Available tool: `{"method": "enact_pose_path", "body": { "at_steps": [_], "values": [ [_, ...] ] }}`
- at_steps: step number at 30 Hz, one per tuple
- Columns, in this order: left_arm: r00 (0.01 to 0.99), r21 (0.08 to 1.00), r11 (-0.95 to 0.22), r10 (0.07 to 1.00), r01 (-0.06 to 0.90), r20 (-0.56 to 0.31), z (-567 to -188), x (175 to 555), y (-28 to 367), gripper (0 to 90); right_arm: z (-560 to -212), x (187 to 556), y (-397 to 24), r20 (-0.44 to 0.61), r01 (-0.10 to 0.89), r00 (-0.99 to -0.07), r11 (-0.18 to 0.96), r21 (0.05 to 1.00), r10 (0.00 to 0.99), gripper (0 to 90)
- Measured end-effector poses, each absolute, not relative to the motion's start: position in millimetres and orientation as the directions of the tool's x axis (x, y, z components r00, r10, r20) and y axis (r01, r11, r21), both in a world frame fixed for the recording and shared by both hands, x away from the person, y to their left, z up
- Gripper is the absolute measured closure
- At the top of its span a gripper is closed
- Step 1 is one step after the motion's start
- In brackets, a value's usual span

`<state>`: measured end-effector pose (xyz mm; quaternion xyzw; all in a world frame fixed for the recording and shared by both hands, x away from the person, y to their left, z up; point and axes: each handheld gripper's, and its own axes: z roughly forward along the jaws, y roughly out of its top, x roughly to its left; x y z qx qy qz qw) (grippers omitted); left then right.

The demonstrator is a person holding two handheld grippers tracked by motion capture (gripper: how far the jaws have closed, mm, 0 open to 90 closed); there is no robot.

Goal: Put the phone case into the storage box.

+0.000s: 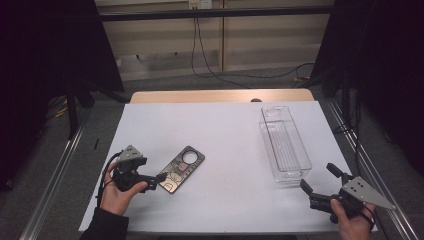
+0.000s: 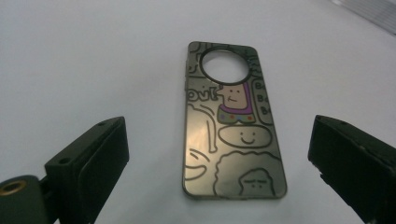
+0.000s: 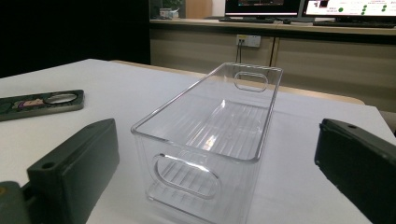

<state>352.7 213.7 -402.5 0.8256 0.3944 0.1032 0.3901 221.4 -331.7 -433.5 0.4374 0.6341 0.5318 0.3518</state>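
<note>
A phone case [image 1: 181,169] with cartoon drawings and a round camera hole lies flat on the white table cover [image 1: 220,125], left of the middle. My left gripper [image 1: 160,177] sits at the case's near end, held level in a hand. In the left gripper view the case [image 2: 229,121] lies between the wide-apart jaws of the left gripper [image 2: 215,140], and neither pad touches it. A clear plastic bin [image 1: 274,150] stands empty at the right. My right gripper [image 1: 317,176] is open just short of the bin's near end [image 3: 187,182], with nothing between its fingers [image 3: 79,154].
The bin is long and narrow, with a cut-out handle in each end. The case [image 3: 42,102] also shows far left in the right gripper view. A wooden table edge [image 1: 220,96] runs along the back, with cables on the floor beyond it.
</note>
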Motion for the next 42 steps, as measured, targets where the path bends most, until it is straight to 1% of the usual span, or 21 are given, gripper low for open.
{"method": "enact_pose_path", "body": {
  "at_steps": [2,5,8,10,16,19,24,25,28,30,33,35,38,40,42],
  "values": [
    [0.659,0.713,-0.388,0.739,0.585,-0.139,-406,360,209,5.3,-434,221,-332,0.020,0.181,-0.369,0.051,0.982,0.929,0.0],
    [0.677,0.692,-0.394,0.712,0.605,-0.187,-408,368,204,5.3,-434,222,-332,0.022,0.181,-0.367,0.048,0.982,0.930,0.0],
    [0.703,0.676,-0.427,0.684,0.601,-0.194,-407,371,196,6.8,-434,222,-332,0.022,0.181,-0.368,0.048,0.982,0.929,0.0],
    [0.707,0.678,-0.431,0.682,0.595,-0.187,-408,372,193,6.5,-434,222,-332,0.022,0.180,-0.370,0.048,0.982,0.929,0.0],
    [0.775,0.608,-0.568,0.618,0.554,-0.129,-415,382,170,7.6,-434,223,-332,0.020,0.181,-0.375,0.052,0.982,0.927,0.0],
    [0.754,0.607,-0.550,0.644,0.573,-0.129,-418,387,165,7.8,-434,223,-332,0.021,0.182,-0.377,0.052,0.982,0.926,0.0],
    [0.758,0.581,-0.579,0.644,0.572,-0.103,-420,397,154,6.8,-434,223,-331,0.024,0.183,-0.376,0.049,0.982,0.926,0.0],
    [0.755,0.581,-0.574,0.647,0.576,-0.110,-421,398,151,6.5,-434,223,-331,0.022,0.184,-0.378,0.052,0.982,0.925,0.0],
    [0.743,0.548,-0.592,0.664,0.591,-0.083,-425,403,144,5.6,-434,223,-331,0.022,0.184,-0.380,0.053,0.981,0.925,0.0],
    [0.734,0.533,-0.593,0.674,0.604,-0.082,-430,405,140,5.6,-434,223,-331,0.021,0.183,-0.379,0.052,0.982,0.925,0.0],
    [0.746,0.508,-0.618,0.662,0.600,-0.076,-435,406,135,5.7,-434,223,-331,0.020,0.182,-0.379,0.053,0.982,0.925,0.0],
    [0.751,0.505,-0.619,0.654,0.602,-0.092,-436,407,134,5.6,-434,223,-331,0.020,0.184,-0.380,0.054,0.981,0.925,0.0],
    [0.753,0.493,-0.631,0.653,0.599,-0.080,-438,409,131,8.3,-434,223,-331,0.018,0.182,-0.379,0.055,0.982,0.925,0.0],
    [0.753,0.488,-0.635,0.653,0.599,-0.074,-439,409,129,8.3,-434,223,-331,0.019,0.183,-0.380,0.055,0.982,0.925,0.0],
    [0.757,0.464,-0.655,0.651,0.596,-0.053,-441,409,125,8.3,-434,223,-331,0.018,0.182,-0.380,0.056,0.982,0.925,0.0]
  ]
}}
